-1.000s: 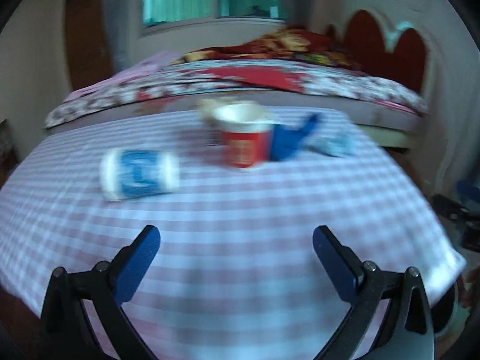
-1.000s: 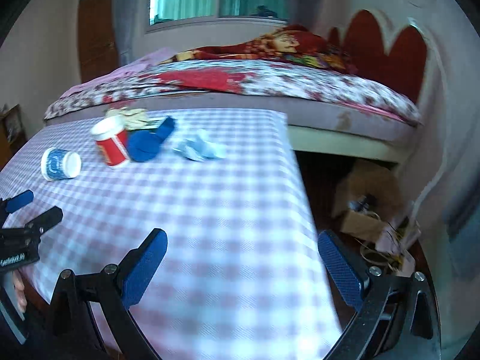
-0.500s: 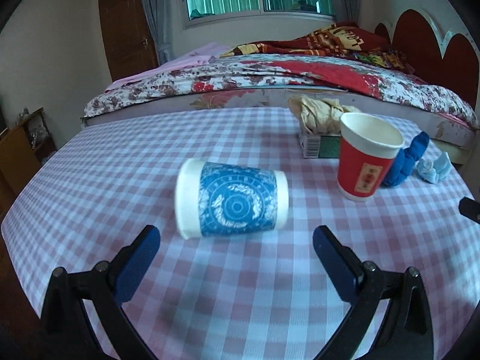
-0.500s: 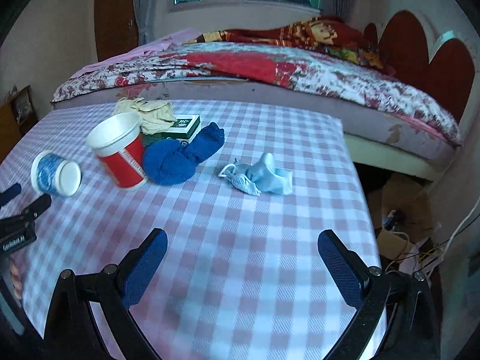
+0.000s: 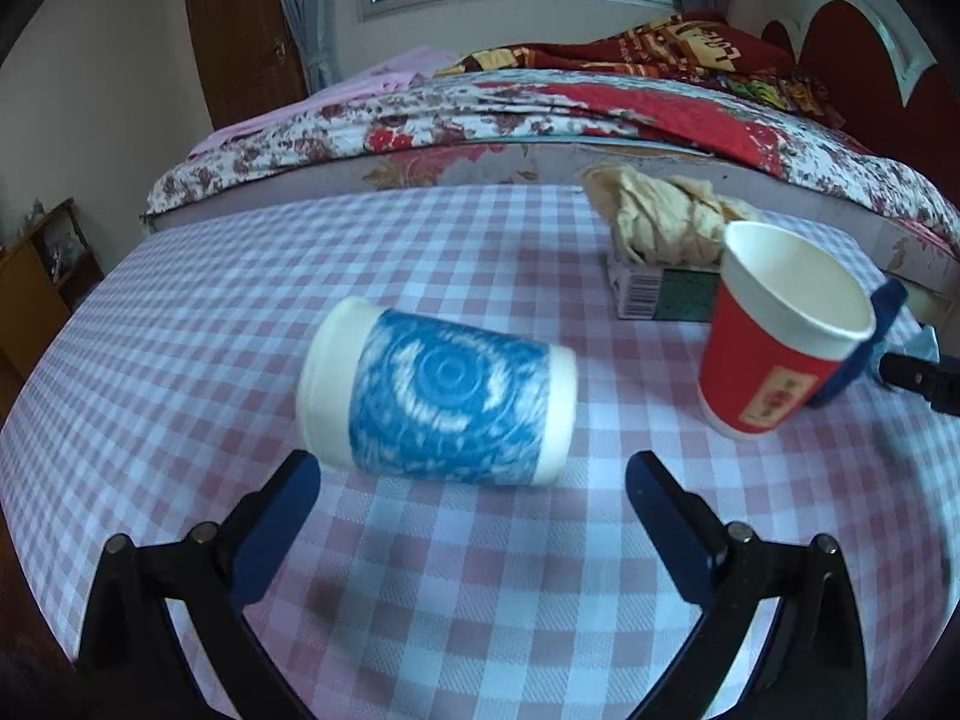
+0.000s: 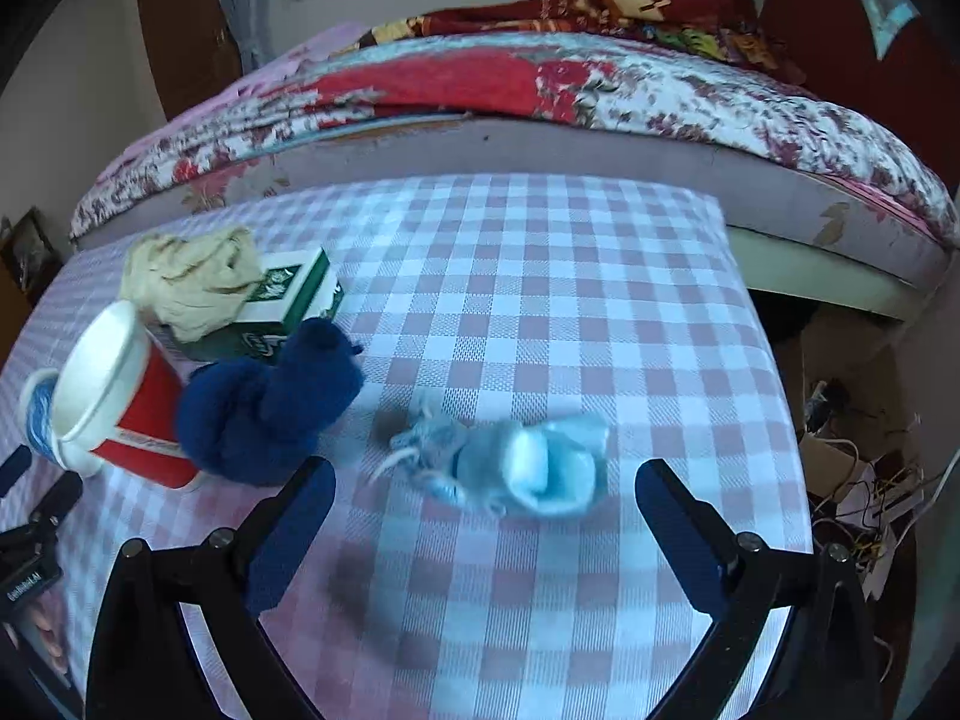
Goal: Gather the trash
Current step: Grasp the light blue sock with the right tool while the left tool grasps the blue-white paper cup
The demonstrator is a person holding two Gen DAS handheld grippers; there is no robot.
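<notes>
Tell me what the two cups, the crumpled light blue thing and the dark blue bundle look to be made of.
Blue patterned cup, lying on its side: likely paper, with a matte printed wrap and white ends.
Red cup, upright: paper too, by its thin rolled rim and plain white inside.
Light blue thing: seems thin non-woven fabric with strings, perhaps a face mask; blurred.
Dark blue bundle: fuzzy knit or fleece, soft and matte.

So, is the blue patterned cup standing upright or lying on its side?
Lying on its side. In the left wrist view the blue patterned cup shows its long wall, both ends pointing sideways across the checked tablecloth, while the red cup stands upright.
</notes>
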